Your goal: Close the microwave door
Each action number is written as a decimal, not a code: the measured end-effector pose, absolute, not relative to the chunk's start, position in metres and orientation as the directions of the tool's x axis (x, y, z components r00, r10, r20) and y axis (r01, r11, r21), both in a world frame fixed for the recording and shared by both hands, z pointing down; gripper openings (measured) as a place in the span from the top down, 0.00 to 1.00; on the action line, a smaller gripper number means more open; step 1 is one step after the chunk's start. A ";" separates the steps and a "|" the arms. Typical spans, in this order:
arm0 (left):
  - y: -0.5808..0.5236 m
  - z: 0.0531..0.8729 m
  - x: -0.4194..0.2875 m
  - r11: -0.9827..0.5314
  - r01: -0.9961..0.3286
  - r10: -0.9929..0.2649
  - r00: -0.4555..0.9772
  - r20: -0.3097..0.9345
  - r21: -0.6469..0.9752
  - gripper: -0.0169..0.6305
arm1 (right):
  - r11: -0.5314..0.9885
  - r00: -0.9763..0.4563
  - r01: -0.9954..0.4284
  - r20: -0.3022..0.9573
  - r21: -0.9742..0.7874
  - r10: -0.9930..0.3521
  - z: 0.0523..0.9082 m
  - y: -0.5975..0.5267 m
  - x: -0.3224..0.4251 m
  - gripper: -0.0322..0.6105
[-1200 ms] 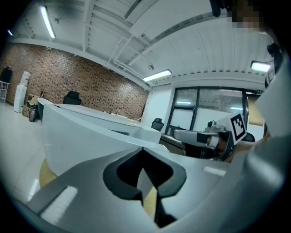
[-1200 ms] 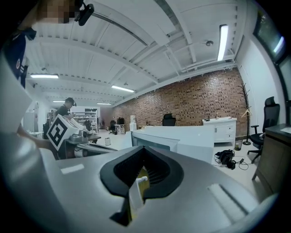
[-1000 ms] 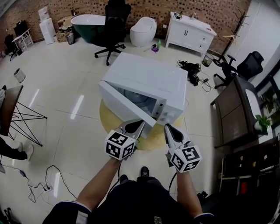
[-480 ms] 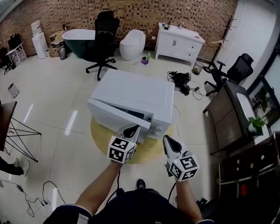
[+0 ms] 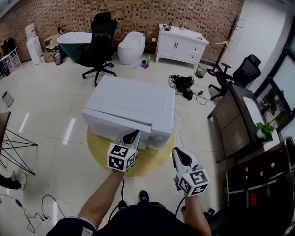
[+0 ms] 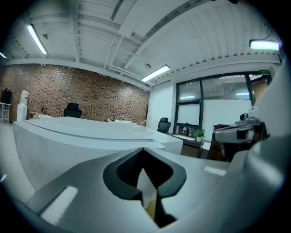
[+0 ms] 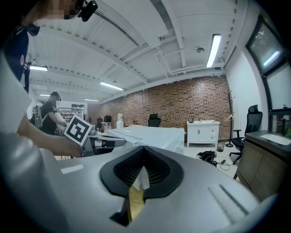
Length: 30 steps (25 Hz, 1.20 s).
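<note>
**Left claw at the door's free edge, push goes straight ahead**

Start with what is nearest you. Your right gripper (image 5: 180, 157) hangs low and back, well apart from the appliance. Its own view shows the jaws pressed together with nothing between them. It plays no part in this step.

Your left gripper (image 5: 130, 135) is the one that counts. Its jaws are also together and empty, and they work as a blunt pushing tip. That tip sits against the front of the microwave door (image 5: 113, 123), or just shy of it; from overhead I cannot tell contact from a hair's gap. In the left gripper view the white casing fills the frame just past the tip.

Now the relation to hold in mind:
- The door lies directly ahead of the left tip.
- Its long axis runs left to right across the front of the microwave (image 5: 131, 101).
- Your tip is near the door's right end, next to the control panel (image 5: 159, 138). That is probably the free edge, with the hinge far off to the left.
- Any finishing push should therefore go straight forward, square to the door face and not along it.

The door looks flush with the casing, or very nearly so. The microwave stands on a round yellow base (image 5: 154, 161). Beyond it, across open floor, are an office chair (image 5: 99, 39) and a brick wall (image 5: 138, 14).
</note>
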State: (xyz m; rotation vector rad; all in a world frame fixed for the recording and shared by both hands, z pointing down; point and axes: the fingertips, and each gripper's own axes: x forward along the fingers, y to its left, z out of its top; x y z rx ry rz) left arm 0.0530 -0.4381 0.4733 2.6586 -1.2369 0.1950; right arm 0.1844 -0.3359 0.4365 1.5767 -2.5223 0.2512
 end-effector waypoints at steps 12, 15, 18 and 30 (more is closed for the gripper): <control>-0.455 0.474 0.057 -0.607 -0.783 -0.757 0.621 0.203 0.136 0.96 | 0.393 -0.396 -0.918 0.225 -0.062 -0.890 0.441 -0.343 0.207 0.95; -0.457 0.472 0.058 -0.602 -0.785 -0.757 0.619 0.207 0.148 0.96 | 0.397 -0.401 -0.916 0.211 -0.062 -0.891 0.436 -0.346 0.207 0.95; -0.451 0.468 0.056 -0.601 -0.785 -0.756 0.619 0.214 0.149 0.96 | 0.413 -0.418 -0.908 0.204 -0.069 -0.885 0.436 -0.345 0.197 0.95; -0.393 0.430 0.033 -0.651 -0.742 -0.730 0.670 0.138 0.158 0.96 | 0.497 -0.504 -0.864 0.155 -0.081 -0.850 0.425 -0.345 0.143 0.95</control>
